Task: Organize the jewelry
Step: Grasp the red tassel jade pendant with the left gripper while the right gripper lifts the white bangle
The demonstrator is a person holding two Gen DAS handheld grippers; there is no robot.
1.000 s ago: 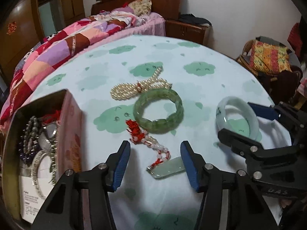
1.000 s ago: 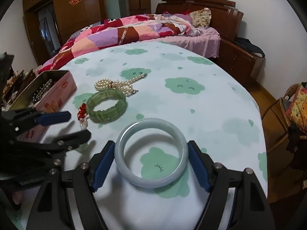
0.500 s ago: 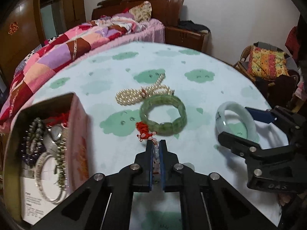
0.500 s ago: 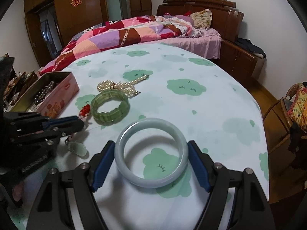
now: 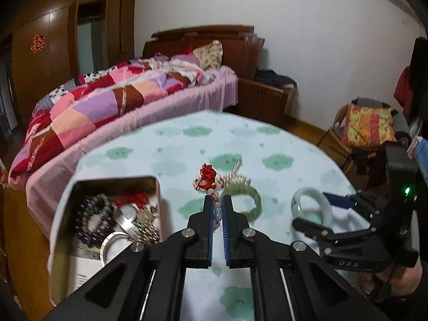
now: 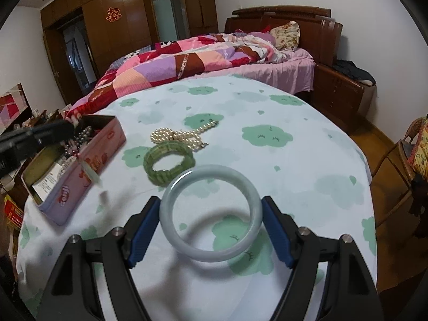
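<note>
At far left the open pink tin of jewelry sits on the surface, and the left tongs are clenched on a beaded cord with a red knot, held up in the air beside it. Mid-surface lie the pearl strand and green bracelet, touching. Rightward, the right tongs stand released around the pale jade bangle, pads just clear.

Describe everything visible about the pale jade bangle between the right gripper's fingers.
The pale jade bangle is a smooth, thick, closed ring, milky grey-green and glossy, like polished stone. In the left wrist view a dark speck marks its rim. It sits between the blue pads of the right gripper, on or just above the cloud-print tablecloth; whether the pads press it is unclear. The green segmented bracelet lies close behind it.
</note>
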